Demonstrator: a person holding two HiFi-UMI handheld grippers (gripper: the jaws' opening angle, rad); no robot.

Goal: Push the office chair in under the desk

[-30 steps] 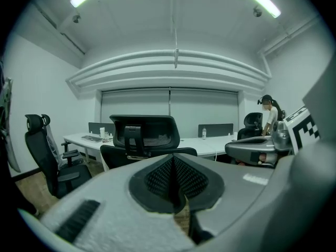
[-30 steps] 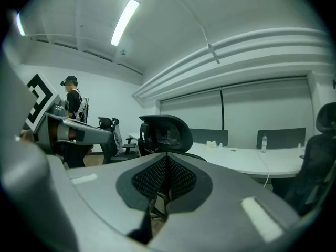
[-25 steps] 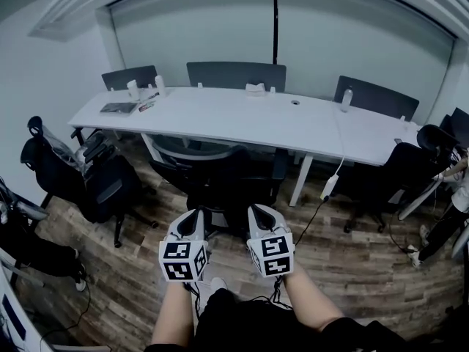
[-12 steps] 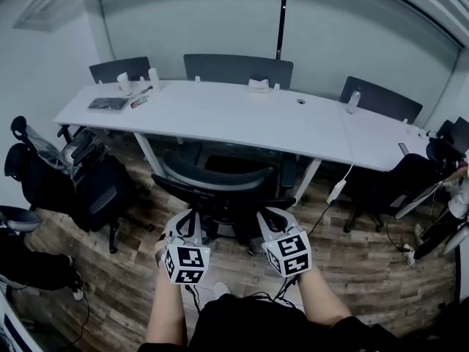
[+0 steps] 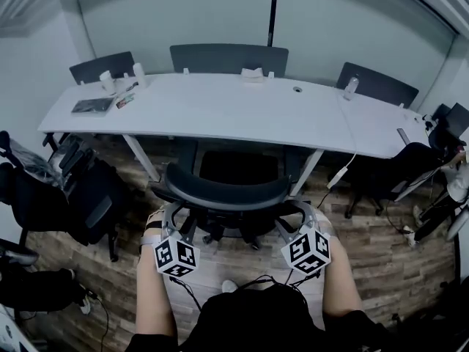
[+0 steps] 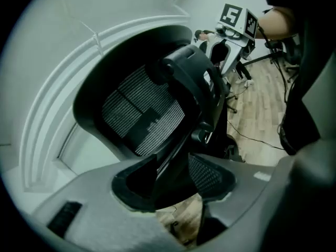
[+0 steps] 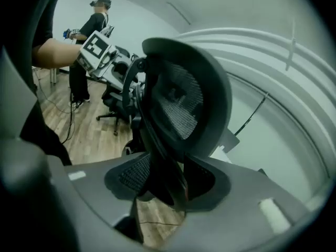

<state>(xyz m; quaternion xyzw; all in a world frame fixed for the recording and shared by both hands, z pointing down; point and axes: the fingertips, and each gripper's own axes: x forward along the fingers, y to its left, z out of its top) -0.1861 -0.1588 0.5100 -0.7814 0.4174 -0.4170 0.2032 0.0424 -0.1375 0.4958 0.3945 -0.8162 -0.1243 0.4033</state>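
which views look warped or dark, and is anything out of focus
Head view: fisheye bows the desk edge into an arc; light is flat and dim. Left gripper view: black round border, office chair mesh sharp, nearest foreground soft. Right gripper view: same dark border, lines on the wall curve.

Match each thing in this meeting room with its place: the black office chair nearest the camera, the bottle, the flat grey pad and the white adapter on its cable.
Things:
1. office chair
2. bottle
3. flat grey pad
4. white adapter

Places:
A. on the left end of the desk
B. hanging below the desk's near edge
C. on the right part of the desktop, by the far edge
D. on the floor at the middle of the desk's near edge

Pairs: 1-D, 2-C, 3-A, 4-B
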